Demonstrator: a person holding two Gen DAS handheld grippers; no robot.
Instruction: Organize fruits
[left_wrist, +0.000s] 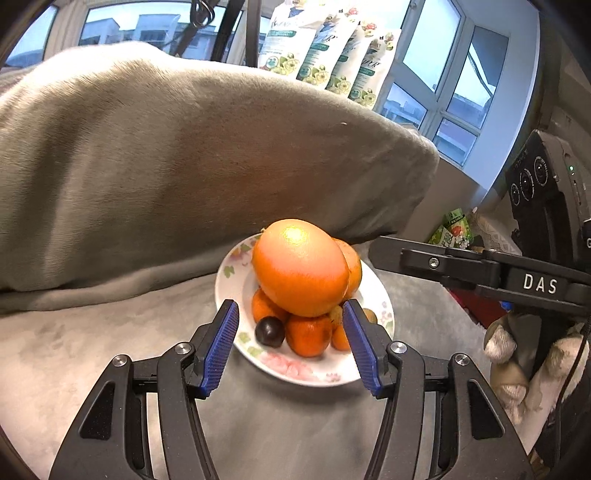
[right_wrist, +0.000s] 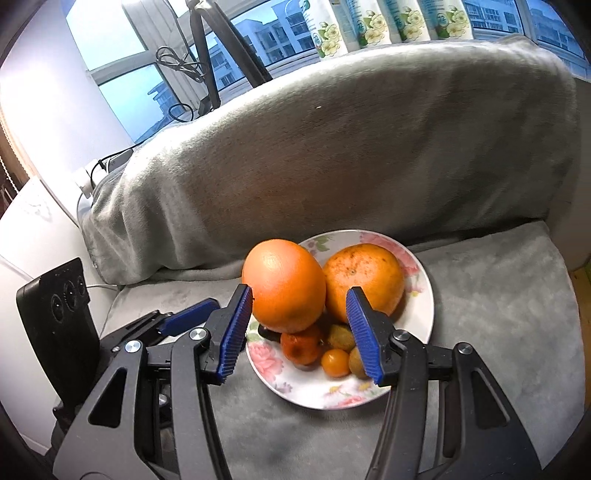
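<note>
A floral plate (left_wrist: 295, 367) sits on a grey blanket-covered seat. It holds a big orange grapefruit (left_wrist: 301, 267) stacked on small tangerines (left_wrist: 308, 334), with a dark plum (left_wrist: 270, 331) beside them. In the right wrist view the plate (right_wrist: 424, 302) also carries a second large orange (right_wrist: 364, 280), a tangerine (right_wrist: 301, 347), a tiny orange fruit (right_wrist: 335, 362) and kiwis (right_wrist: 341, 336). My left gripper (left_wrist: 291, 304) hovers open over the plate's near rim, gripping nothing. My right gripper (right_wrist: 299, 290) is open just before the two big fruits. Its left pad (right_wrist: 236, 328) is close beside the grapefruit (right_wrist: 284, 284).
A grey blanket (left_wrist: 184, 155) drapes the backrest behind the plate. Flower-printed packs (left_wrist: 332, 48) stand on the windowsill. A black device with three lenses (right_wrist: 59, 314) is at the left, and tripod legs with cables (right_wrist: 207, 66) rise behind. A gloved hand (left_wrist: 509, 354) holds the right tool.
</note>
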